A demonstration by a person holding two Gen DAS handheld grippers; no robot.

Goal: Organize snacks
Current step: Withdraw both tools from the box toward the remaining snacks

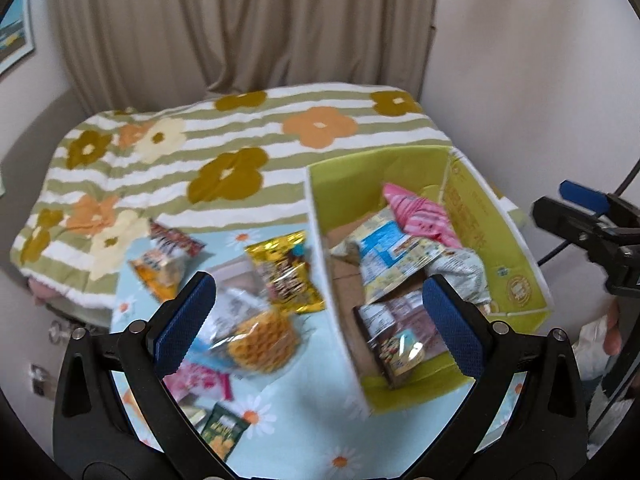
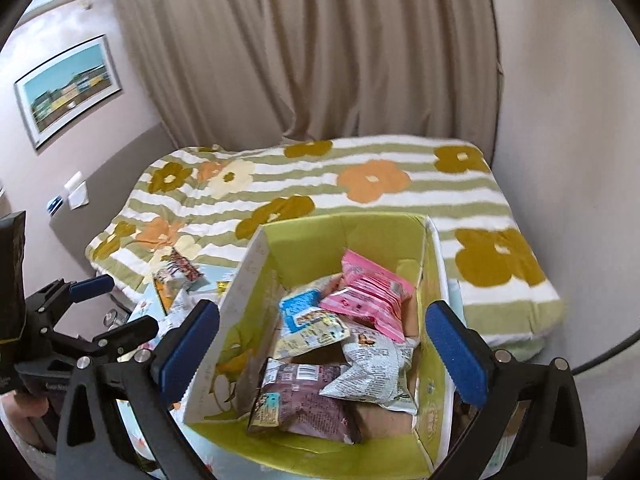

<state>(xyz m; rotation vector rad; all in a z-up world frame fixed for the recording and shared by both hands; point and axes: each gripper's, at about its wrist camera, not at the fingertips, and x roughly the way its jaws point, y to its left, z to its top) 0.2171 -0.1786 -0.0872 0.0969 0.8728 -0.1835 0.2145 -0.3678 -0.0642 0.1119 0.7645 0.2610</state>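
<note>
Beige curtains (image 2: 320, 48) hang behind a bed covered by a striped blanket (image 2: 400, 208) with big flowers, and a framed picture (image 2: 68, 90) sits on the wall to the left. Over the near end of the bed lies a pale blue cloth (image 1: 288, 412) printed with daisies, and it carries both the loose snacks and a green box (image 2: 360, 236). That box stands open toward the cloth's right edge and holds a pink pack (image 2: 372, 296), a blue-and-yellow pack (image 2: 310, 322), a white pack (image 2: 376, 372) and a brown pack (image 2: 304, 404), piled loosely against each other. Left of the box, on the cloth, lie a gold pack (image 1: 288, 270) just beside the box wall, a clear bag of yellow snacks (image 1: 256, 340) in front of it, an orange pack (image 1: 160, 268) and a red pack (image 1: 176, 240) at the blanket's edge, a small pink pack (image 1: 200, 380) and a green pack (image 1: 222, 432) near the front edge. The left gripper (image 1: 320, 320) hovers above the box's left wall with its jaws spread wide and nothing between them. The right gripper (image 2: 324, 356) hangs over the box, jaws likewise wide apart and bare.
</note>
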